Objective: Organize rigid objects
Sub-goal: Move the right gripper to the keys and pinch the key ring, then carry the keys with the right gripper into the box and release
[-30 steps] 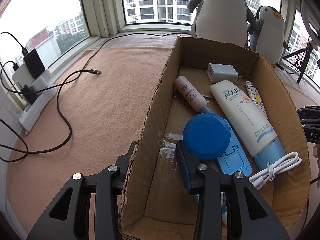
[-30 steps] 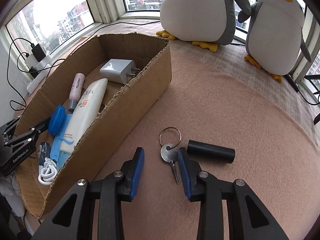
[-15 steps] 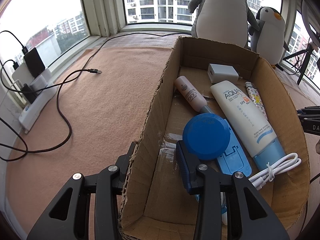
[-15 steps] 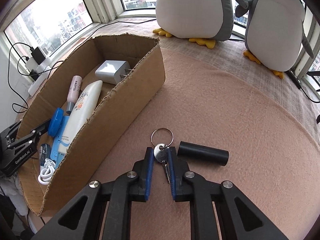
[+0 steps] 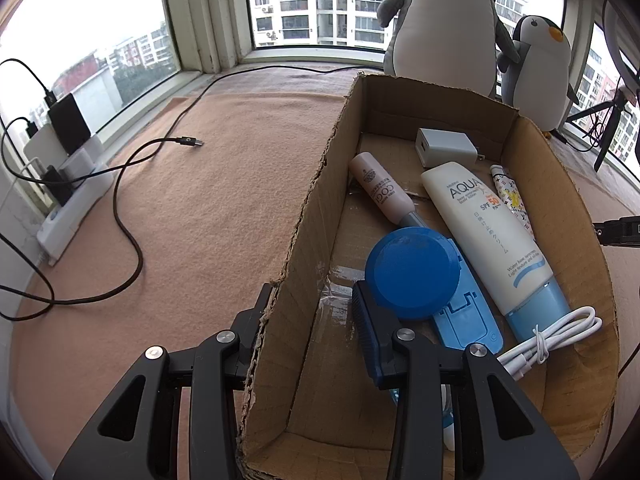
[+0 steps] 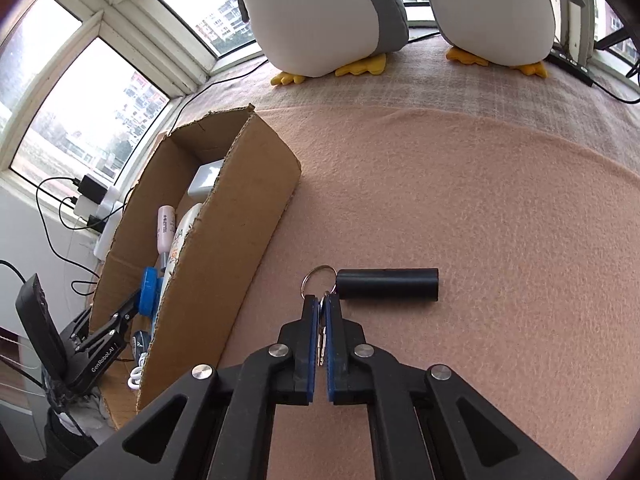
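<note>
Cardboard box (image 5: 400, 112) already stocked, left gripper (image 5: 316, 300) clamping its wall; right gripper (image 6: 322, 304) pinching the keys (image 6: 321, 334), its jaws just closed; black cylinder (image 6: 387, 284) left on the blanket.

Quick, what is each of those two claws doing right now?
Left gripper: closed on the cardboard box wall.
Right gripper: jaws just closed, pinching the key.

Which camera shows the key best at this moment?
The right wrist view. There the key sits clamped between the pads of the right hand-held gripper, whose jaws have just been closing onto it, with its ring sticking out beside a black cylinder. The left wrist view shows none of it, only the cardboard box.
</note>
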Available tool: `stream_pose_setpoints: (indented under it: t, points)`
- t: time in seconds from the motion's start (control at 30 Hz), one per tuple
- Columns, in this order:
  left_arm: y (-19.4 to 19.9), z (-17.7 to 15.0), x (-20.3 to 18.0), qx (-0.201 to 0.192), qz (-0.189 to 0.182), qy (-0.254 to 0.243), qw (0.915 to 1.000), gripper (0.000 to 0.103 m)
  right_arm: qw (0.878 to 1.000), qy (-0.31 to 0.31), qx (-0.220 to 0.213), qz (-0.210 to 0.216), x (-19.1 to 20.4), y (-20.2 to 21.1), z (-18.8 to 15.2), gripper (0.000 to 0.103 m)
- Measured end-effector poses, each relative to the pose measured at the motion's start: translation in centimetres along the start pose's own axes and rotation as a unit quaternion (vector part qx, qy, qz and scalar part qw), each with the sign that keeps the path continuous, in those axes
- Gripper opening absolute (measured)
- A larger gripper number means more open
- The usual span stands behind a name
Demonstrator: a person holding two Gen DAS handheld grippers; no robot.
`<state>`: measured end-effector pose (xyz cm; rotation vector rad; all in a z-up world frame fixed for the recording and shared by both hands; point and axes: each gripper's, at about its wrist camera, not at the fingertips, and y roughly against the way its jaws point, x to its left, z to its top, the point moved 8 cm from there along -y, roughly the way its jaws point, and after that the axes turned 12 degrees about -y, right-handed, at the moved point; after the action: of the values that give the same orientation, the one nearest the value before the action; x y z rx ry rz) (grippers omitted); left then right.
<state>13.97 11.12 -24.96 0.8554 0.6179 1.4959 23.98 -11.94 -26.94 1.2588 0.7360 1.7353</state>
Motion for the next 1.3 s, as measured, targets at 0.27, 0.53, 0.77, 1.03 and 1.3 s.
stream_pose_setpoints:
  t: [0.27, 0.53, 0.77, 1.03, 1.3]
  points:
    - [0.0, 0.0, 0.0, 0.0, 0.0, 0.0, 1.0, 0.038, 0.995, 0.078, -0.006, -0.059, 1.5, -0.5, -0.7, 0.003]
    - [0.0, 0.0, 0.0, 0.0, 0.0, 0.001, 1.0, 0.038, 0.988, 0.121, -0.029, -0.086, 2.8, -0.1, -1.3, 0.001]
    - [0.0, 0.0, 0.0, 0.0, 0.0, 0.001, 1.0, 0.038, 0.988, 0.122, -0.063, -0.064, 4.5, 3.2, -1.1, 0.001]
    - [0.0, 0.0, 0.0, 0.0, 0.0, 0.0, 1.0, 0.038, 0.989, 0.116, -0.091, -0.025, 6.8, 6.5, -0.1, 0.001]
    - [0.0, 0.0, 0.0, 0.0, 0.0, 0.001, 1.0, 0.038, 0.986, 0.128, -0.106, 0.01, 10.8, 7.1, 1.3, 0.001]
